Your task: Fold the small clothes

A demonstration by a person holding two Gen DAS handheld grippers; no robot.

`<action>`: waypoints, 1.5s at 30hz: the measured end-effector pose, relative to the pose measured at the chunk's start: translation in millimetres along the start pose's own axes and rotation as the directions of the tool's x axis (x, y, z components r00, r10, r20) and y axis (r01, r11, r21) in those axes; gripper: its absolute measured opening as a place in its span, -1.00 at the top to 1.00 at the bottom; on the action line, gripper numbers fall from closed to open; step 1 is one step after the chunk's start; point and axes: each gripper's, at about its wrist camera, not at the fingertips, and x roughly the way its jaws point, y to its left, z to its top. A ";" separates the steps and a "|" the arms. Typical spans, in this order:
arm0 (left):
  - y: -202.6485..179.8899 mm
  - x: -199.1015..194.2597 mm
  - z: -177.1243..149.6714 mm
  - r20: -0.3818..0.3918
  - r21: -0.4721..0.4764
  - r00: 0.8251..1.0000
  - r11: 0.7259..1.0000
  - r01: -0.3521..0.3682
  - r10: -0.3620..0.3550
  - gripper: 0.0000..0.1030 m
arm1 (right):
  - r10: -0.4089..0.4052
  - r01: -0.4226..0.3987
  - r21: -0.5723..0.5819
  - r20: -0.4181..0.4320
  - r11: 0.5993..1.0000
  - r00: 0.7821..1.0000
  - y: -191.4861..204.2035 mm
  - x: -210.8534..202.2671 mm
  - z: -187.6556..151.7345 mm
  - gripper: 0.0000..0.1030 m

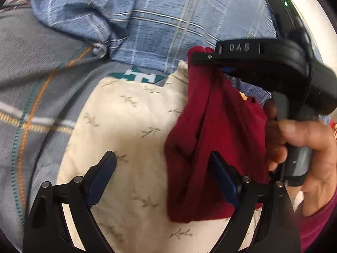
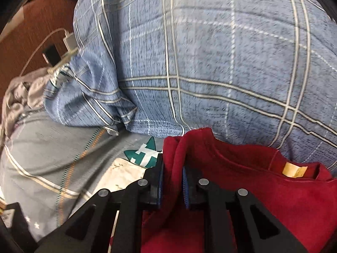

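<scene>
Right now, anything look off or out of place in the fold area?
The red garment hangs bunched from the right tool, pinched at one edge, not laid flat. The left tool is open and empty. A white charger and cable lie beside the blue plaid bedding. No damage visible.

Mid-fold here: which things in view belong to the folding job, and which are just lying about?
Job:
- red garment, pinched by the right gripper
- left gripper, open beside it
- cream leaf-print cloth beneath

Lying about:
- blue plaid pillow
- grey plaid sheet
- white charger and cable
</scene>
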 end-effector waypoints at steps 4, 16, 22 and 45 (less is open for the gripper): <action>-3.6 5.3 -3.5 -0.008 0.032 1.000 0.999 0.000 0.001 -0.74 | -0.006 0.005 -0.025 -0.048 1.000 0.999 6.8 11.7 0.7 0.52; 1.7 1.0 -3.5 -0.015 -0.004 1.000 1.000 0.003 -0.004 -0.74 | -0.096 0.078 -0.098 -0.197 0.992 0.976 35.4 61.0 -11.9 -0.30; 0.0 1.7 -3.2 -0.016 -0.002 1.000 1.000 -0.004 0.004 -0.74 | -0.118 0.106 -0.090 -0.138 0.990 0.983 26.6 57.3 -19.7 0.28; 3.6 4.8 -0.9 -0.014 0.005 1.000 1.000 -0.007 0.007 -0.72 | -0.030 0.025 -0.037 -0.135 0.999 0.990 15.5 42.6 -17.8 0.49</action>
